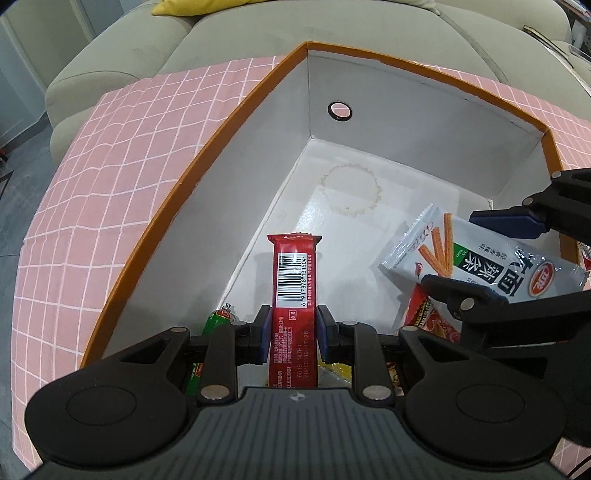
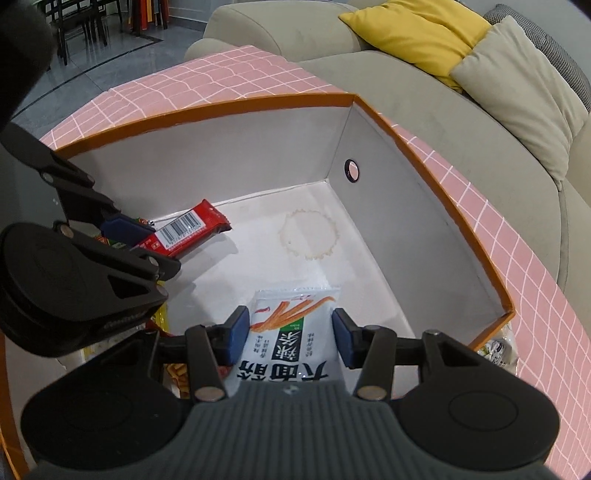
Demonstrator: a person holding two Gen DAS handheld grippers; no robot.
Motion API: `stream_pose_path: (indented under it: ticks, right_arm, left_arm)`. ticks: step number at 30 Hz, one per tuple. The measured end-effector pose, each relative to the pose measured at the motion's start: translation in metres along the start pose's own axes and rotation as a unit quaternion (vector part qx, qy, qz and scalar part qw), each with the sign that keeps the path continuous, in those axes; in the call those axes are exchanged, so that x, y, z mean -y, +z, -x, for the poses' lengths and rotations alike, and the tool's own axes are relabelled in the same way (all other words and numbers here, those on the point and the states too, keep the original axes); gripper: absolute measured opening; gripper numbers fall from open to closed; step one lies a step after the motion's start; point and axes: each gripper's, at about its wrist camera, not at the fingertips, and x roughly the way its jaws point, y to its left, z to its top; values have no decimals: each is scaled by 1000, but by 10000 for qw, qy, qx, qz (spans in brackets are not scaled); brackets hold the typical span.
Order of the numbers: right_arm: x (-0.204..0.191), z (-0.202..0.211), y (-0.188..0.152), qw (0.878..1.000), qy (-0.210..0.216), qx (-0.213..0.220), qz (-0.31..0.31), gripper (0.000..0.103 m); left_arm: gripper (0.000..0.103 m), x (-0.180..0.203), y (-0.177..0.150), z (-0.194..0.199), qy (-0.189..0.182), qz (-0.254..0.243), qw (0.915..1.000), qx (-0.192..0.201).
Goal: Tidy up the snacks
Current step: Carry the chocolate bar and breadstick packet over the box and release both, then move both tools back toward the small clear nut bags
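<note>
The left tool [image 1: 293, 328] is pinching a red snack bar [image 1: 294, 280], long axis pointing up the frame into the box [image 1: 229, 122]. The right tool [image 2: 290, 334] is straddling a white snack bag [image 2: 291, 332]; whether it is gripping, I cannot tell.

Right gripper [image 2: 290, 334] over the orange-rimmed white box [image 2: 424, 236], blue pads [image 2: 238, 334] flanking a white spicy-strip snack packet [image 2: 291, 332], with a gap at the right pad. Left gripper [image 2: 147, 240] at the box's left side, clamped on a red snack bar [image 2: 186, 230] with barcode up. Round ring stain [image 2: 309, 234] on the box floor, beyond the packet. Pink grid tablecloth [image 2: 517, 243] under the box; beige sofa [image 2: 406, 85] with yellow cushion [image 2: 417, 33] behind.
</note>
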Motion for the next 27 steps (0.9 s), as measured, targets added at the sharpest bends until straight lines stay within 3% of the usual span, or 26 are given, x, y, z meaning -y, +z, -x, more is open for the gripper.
stream_pose_path:
  ticks: [4, 9, 14, 17, 21, 27]
  right_arm:
    - [4, 4, 0, 9999, 21, 34, -138, 50]
    - [5, 18, -2, 9996, -40, 194, -198, 67]
    - [6, 35, -5, 9988, -175, 383, -241, 75]
    - [10, 50, -7, 9976, -231, 562, -337, 78]
    - [15, 75, -11, 9943, -266, 871, -554, 78]
    - [27, 119, -32, 9823, -435, 1497, -1037, 79]
  left_arm:
    - [27, -1, 0, 3, 51, 0, 10000, -21]
    - [28, 0, 0, 13, 89, -18, 9999, 51]
    - [37, 3, 2, 31, 124, -33, 9997, 227]
    - [46, 5, 3, 45, 124, -18, 9992, 370]
    - [47, 9, 3, 64, 188, 55, 9980, 596]
    - [51, 21, 0, 98, 292, 277, 9914, 1249]
